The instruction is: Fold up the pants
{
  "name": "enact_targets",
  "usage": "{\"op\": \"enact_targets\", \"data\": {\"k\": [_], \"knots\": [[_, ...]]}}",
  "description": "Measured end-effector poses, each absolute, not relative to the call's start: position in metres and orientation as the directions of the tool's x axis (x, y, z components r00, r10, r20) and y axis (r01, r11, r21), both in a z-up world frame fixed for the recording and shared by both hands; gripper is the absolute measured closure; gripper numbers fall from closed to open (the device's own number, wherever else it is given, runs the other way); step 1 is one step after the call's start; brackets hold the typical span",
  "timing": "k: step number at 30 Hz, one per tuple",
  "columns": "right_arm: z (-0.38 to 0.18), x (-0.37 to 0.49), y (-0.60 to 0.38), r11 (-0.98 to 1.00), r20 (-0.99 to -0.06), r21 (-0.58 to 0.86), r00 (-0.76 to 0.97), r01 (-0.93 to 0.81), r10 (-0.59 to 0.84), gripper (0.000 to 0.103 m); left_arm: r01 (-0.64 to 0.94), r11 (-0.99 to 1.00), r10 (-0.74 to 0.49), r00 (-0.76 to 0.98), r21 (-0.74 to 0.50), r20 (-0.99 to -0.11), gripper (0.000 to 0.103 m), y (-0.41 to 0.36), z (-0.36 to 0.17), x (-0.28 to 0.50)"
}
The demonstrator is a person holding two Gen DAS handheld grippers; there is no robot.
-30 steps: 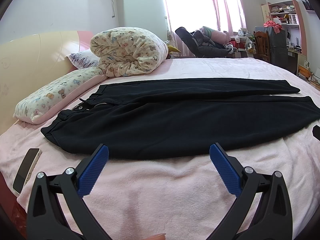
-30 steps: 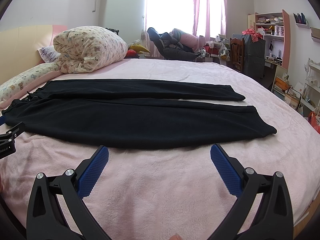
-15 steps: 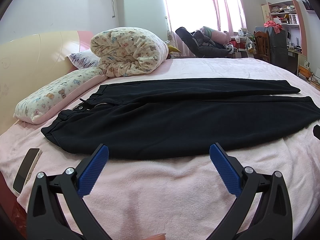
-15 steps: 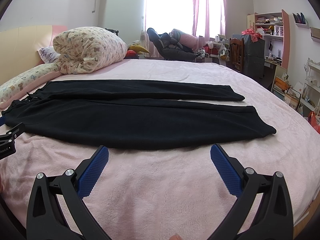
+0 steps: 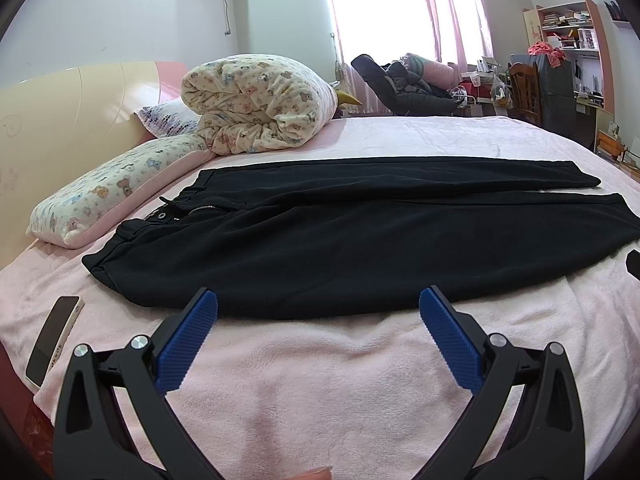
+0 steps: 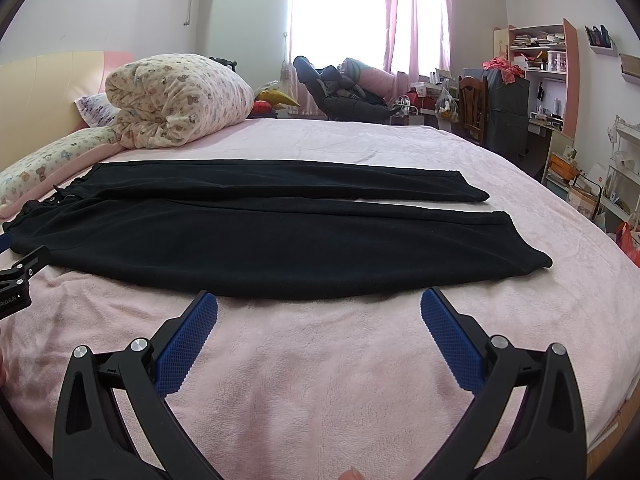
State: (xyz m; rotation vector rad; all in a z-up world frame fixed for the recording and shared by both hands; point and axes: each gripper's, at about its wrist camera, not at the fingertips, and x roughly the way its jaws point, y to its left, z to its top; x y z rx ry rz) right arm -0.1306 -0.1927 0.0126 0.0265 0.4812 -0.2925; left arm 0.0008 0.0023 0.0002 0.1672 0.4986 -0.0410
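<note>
Black pants (image 5: 340,240) lie flat on the pink bed (image 5: 320,380), legs toward 3 o'clock. Left tool (image 5: 318,308) and right tool (image 6: 319,306) hover at the near edge, fingers apart, empty.

We see our left gripper (image 5: 318,300) as two black skeletal arms with triangular cut-outs, silver round screw heads at the joints, and blue finger pads (image 5: 450,338) covered in a fine knurled grid. Our right gripper (image 6: 319,300) looks identical: black frame, silver screws, blue textured pads (image 6: 186,344).
</note>
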Motion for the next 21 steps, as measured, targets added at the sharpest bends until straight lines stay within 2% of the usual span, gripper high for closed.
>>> {"op": "enact_targets", "data": {"k": [13,21], "knots": [[0.017,-0.135,-0.197,0.953,-0.445,-0.027,0.850,0.302,-0.282,0.001,0.076,0.987,0.001,0.877,0.140,-0.481,0.002,0.008,0.002,-0.002],[0.046,-0.120,-0.228,0.953,-0.455,0.013,0.851,0.302,-0.264,0.001,0.090,0.992,-0.035,0.871,0.090,-0.490,0.002,0.016,0.019,0.019]]}}
